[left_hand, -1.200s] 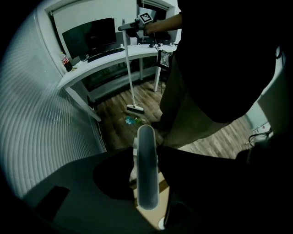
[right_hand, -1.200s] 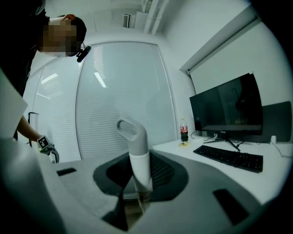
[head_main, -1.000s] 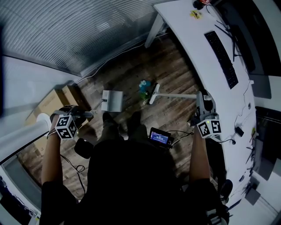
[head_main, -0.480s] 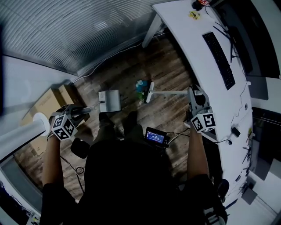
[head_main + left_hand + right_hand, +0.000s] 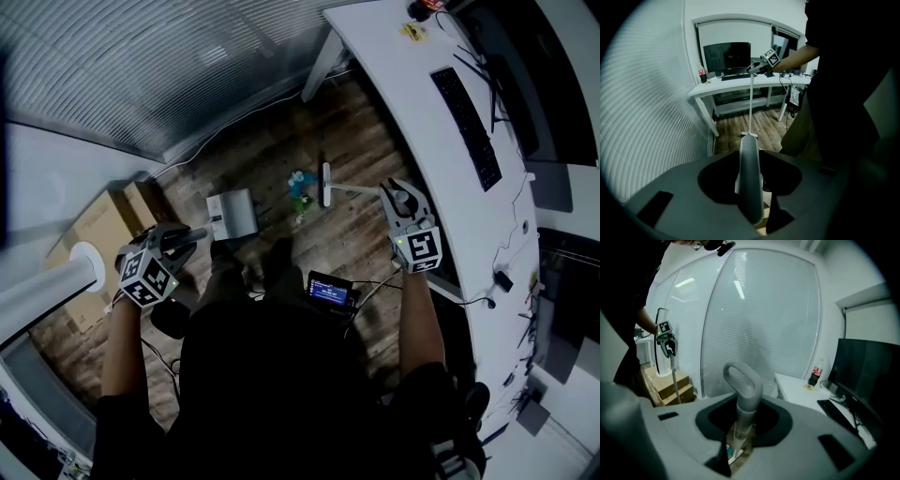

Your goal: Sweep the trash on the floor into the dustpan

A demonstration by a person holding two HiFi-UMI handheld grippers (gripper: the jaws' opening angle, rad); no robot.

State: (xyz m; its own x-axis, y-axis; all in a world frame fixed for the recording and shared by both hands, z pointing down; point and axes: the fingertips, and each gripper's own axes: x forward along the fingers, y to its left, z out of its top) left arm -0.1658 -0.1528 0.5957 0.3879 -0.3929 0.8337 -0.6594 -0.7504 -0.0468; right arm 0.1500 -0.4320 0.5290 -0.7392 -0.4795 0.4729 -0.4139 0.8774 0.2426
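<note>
On the wood floor lies a small heap of teal and green trash (image 5: 298, 188). A grey dustpan (image 5: 232, 214) stands just left of it, and a white broom head (image 5: 325, 184) stands just right of it. My left gripper (image 5: 192, 239) is shut on the dustpan's long grey handle (image 5: 749, 180), which fills the gap of the left gripper (image 5: 750, 190). My right gripper (image 5: 394, 199) is shut on the broom's handle (image 5: 743, 392), whose looped end rises between the jaws of the right gripper (image 5: 742, 423). Below that handle, bits of the trash (image 5: 729, 452) show.
A white desk (image 5: 412, 103) with a keyboard (image 5: 469, 112) and a monitor runs along the right; its leg (image 5: 323, 58) stands on the floor behind the trash. Cardboard boxes (image 5: 117, 214) and a white cylinder (image 5: 82, 255) sit at the left. A ribbed glass wall (image 5: 169, 66) closes the back.
My right gripper has moved left and towards the trash, and the broom head has turned more upright beside it. My left gripper has shifted slightly, still on the dustpan's handle.
</note>
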